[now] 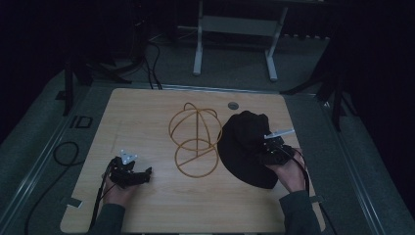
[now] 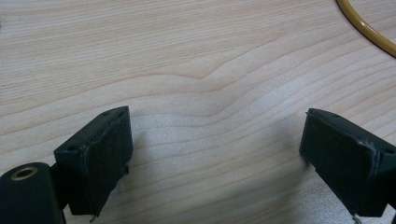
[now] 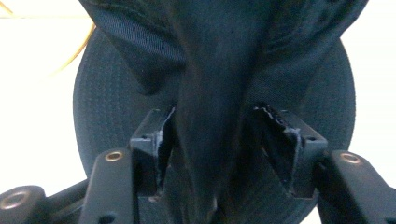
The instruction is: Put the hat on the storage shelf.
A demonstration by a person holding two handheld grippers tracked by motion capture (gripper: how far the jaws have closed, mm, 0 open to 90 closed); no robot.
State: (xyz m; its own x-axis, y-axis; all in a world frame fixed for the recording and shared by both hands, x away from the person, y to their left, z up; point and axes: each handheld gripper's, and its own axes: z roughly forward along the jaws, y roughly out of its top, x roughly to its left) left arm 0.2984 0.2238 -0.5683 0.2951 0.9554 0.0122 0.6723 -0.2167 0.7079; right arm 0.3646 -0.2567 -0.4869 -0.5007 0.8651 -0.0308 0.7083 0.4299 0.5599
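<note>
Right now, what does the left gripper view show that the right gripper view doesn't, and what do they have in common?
Left gripper view: bare wooden table between the left gripper's fingers, which stand wide apart with nothing between them, and a short arc of the yellow wire frame at the upper right corner.

Right gripper view: the black hat, a fold of its fabric pinched between the right gripper's fingers, the brim spread behind.

Both: a pair of black fingers rising from the bottom, the light tabletop behind, and a bit of the yellow wire.
</note>
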